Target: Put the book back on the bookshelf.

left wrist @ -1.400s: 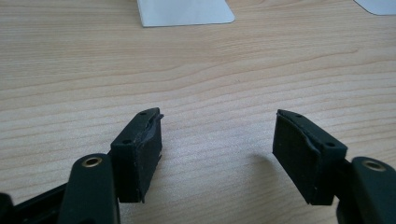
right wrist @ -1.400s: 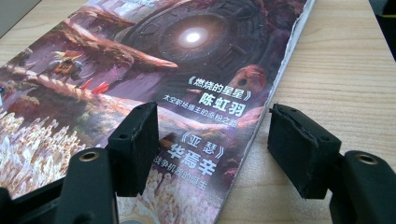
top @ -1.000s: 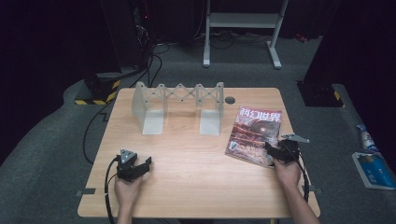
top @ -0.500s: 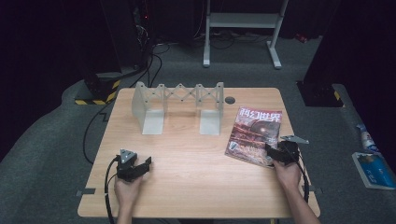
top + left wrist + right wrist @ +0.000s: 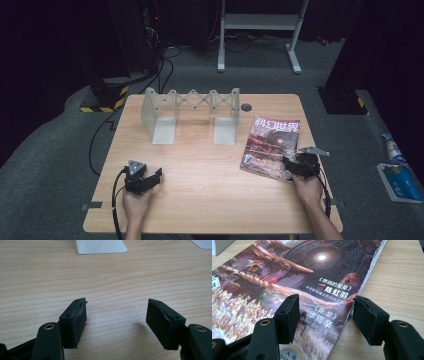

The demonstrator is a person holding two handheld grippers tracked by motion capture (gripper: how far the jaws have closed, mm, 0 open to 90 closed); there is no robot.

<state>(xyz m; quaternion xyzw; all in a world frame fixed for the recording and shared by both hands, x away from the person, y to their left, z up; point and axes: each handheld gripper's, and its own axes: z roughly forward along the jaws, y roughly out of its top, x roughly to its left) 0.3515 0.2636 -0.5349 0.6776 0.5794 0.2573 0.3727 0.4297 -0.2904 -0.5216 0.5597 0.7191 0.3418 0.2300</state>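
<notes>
High view: wooden bench (image 5: 210,190) with a magazine (image 5: 272,145) lying flat on its right half, cover up, long axis running away from the person and tilted slightly, its near right corner toward the person's right hand. Right tool (image 5: 295,166) sits at that near corner, touching or just over the edge; left tool (image 5: 145,180) rests on bare wood well apart from it, at the near left. A white expanding file rack (image 5: 192,112) stands upright at the far middle, just left of the magazine's far end; a small dark round grommet (image 5: 246,107) lies beside it. Left gripper view: left tool (image 5: 116,315) spread wide, nothing between its jaws, only bench grain (image 5: 105,277) and the rack's white foot (image 5: 101,246) ahead. Right gripper view: right tool (image 5: 325,315) spread wide, one jaw over the magazine (image 5: 287,277) cover, the other over bare bench (image 5: 402,277) just past the spine edge, so the edge runs up between the jaws. Jaws not pinching the paper yet; cannot tell whether the pads touch the cover. Judgement: the right hand is by far the nearer and is set to take the magazine by this near corner. The spine edge lies straight ahead along the jaws' line, so the tool would likely need to turn or dip to get one jaw under the edge.
</notes>
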